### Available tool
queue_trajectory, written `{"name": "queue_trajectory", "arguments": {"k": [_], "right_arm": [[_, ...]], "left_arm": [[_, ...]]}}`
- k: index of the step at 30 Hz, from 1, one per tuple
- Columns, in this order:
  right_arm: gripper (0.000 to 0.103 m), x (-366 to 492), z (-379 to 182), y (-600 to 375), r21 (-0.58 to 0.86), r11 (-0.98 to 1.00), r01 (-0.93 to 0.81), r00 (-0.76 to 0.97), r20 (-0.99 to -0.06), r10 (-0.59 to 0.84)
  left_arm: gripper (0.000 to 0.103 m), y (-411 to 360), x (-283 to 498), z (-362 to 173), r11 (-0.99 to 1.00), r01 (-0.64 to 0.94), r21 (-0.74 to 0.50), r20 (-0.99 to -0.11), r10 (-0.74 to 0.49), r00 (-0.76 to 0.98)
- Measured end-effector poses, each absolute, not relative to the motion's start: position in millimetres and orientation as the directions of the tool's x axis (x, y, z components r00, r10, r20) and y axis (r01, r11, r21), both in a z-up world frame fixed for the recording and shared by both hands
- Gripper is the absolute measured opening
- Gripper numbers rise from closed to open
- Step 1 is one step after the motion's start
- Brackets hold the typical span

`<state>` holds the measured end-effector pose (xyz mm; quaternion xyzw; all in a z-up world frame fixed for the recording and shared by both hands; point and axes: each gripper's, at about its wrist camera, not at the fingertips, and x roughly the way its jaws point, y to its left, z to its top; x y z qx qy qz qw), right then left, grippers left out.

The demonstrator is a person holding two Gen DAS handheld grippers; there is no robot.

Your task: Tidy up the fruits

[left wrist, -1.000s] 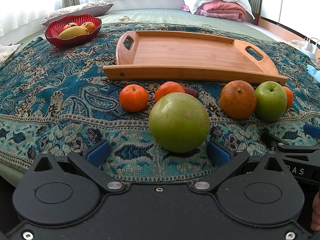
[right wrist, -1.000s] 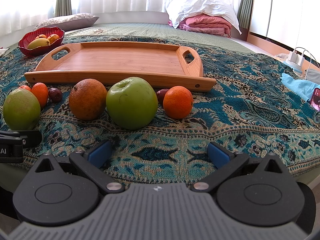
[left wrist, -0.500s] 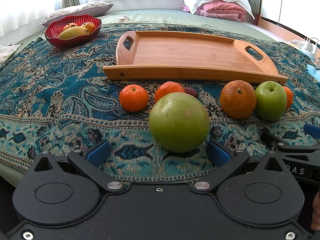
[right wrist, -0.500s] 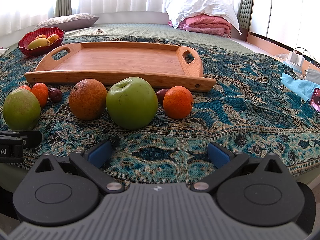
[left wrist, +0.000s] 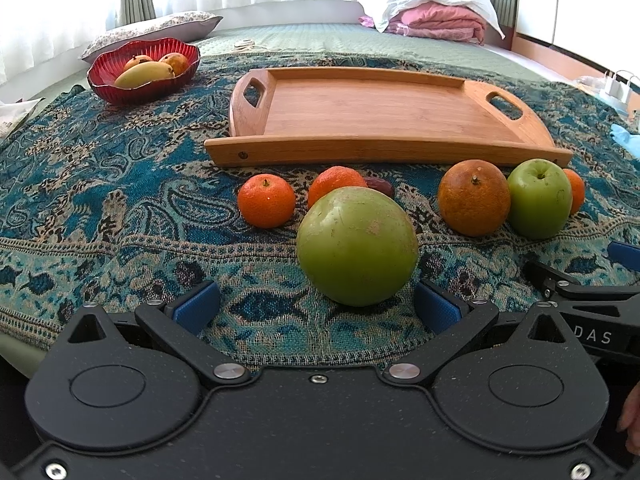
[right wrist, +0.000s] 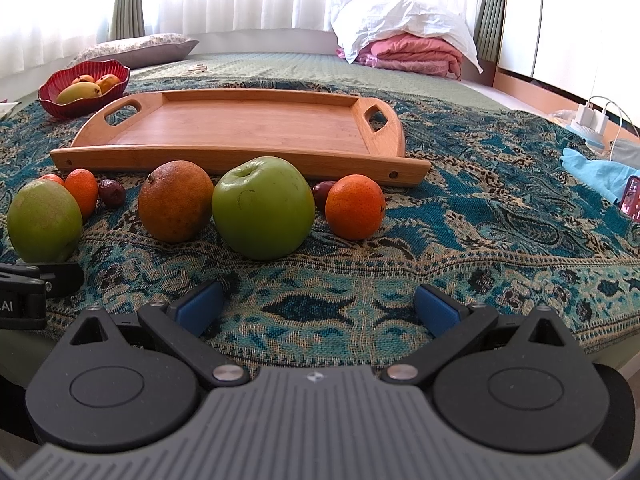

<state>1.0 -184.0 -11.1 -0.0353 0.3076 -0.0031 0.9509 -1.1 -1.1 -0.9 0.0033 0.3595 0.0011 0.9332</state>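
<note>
A: What does the left wrist view show?

B: The left tool [left wrist: 316, 306] sits at the lower middle of the frame, its blue fingers [left wrist: 196, 310] spread wide with nothing between them. A large green fruit [left wrist: 357, 246] rests on the patterned blanket [left wrist: 100, 208] just ahead of the gap, nearer the right finger; whether it touches that finger I cannot tell.

A: And the other fruit?

B: Behind it, a row along the near rim of the wooden tray [left wrist: 380, 118]: a small orange [left wrist: 266, 200] at centre left, a second small orange [left wrist: 336, 184] partly hidden by the big green fruit, and a dark date-like fruit [left wrist: 380, 187] beside it. At the right of the frame, a brownish orange [left wrist: 473, 197] touches a green apple [left wrist: 539, 198], with another small orange [left wrist: 575, 190] peeking out behind the apple.

A: Is anything on the tray?

B: No fruit; only bare wood shows. A red bowl [left wrist: 120, 90] at the upper left holds yellow and orange fruit.

A: The right wrist view?

B: The right tool [right wrist: 316, 306] is likewise wide open and holds nothing, at the lower middle. The green apple sits ahead of it, left of centre, well apart from the fingers. A blue cloth [right wrist: 596, 174] lies at the right edge.
</note>
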Motion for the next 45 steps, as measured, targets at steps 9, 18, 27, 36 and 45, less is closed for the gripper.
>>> {"name": "queue_trajectory", "arguments": {"k": [9, 18, 27, 36, 45], "right_arm": [[0.103, -2.6, -8.6, -185.1, -0.059, 0.998, -0.025, 0.823, -0.568, -0.013], [0.095, 0.6, 0.7, -172.8, -0.092, 0.990, -0.103, 0.859, -0.510, 0.042], [0.085, 7.7, 4.7, -161.5, -0.123, 0.982, -0.143, 0.877, -0.476, 0.068], [0.081, 15.6, 2.3, -164.4, -0.111, 0.986, -0.128, 0.874, -0.483, 0.059], [0.079, 16.4, 0.9, -164.1, -0.116, 0.984, -0.133, 0.878, -0.475, 0.063]], "left_arm": [[0.103, -1.7, -5.1, 5.7, 1.000, -0.016, -0.001, -0.662, 0.012, 0.749], [0.092, 3.3, -9.2, 15.6, 0.998, -0.001, -0.056, -0.619, -0.033, 0.785], [0.074, -3.2, -14.1, 16.1, 0.998, 0.049, -0.040, -0.596, -0.063, 0.800], [0.067, -5.7, -16.7, 14.9, 0.996, 0.083, -0.042, -0.584, -0.092, 0.807], [0.068, -3.1, -9.8, 10.7, 0.994, 0.074, -0.084, -0.595, -0.109, 0.797]]}}
